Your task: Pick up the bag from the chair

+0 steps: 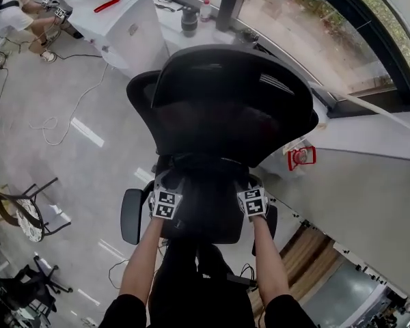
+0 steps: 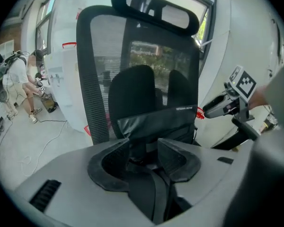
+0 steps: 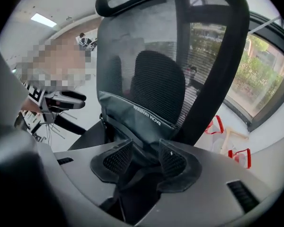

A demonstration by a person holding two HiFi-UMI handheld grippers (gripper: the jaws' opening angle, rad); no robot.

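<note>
left gripper (image 2: 143,148), right gripper (image 3: 144,157) each clenched on bag strap (image 2: 150,193) | bag (image 2: 156,123) on office chair (image 1: 232,101) | risk: uneven lift could snag armrest (image 1: 131,216)

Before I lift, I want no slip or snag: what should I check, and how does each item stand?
1. Left gripper on the bag: ok, its strap lies between the jaws.
2. Right gripper on the bag: ok, bag fabric sits between the jaws.
3. Grip firm enough for the weight: cannot tell.
4. Bag free of the chair: cannot tell; it leans on the backrest.
5. Other person clear of the lift: ok, far off across the floor.
</note>
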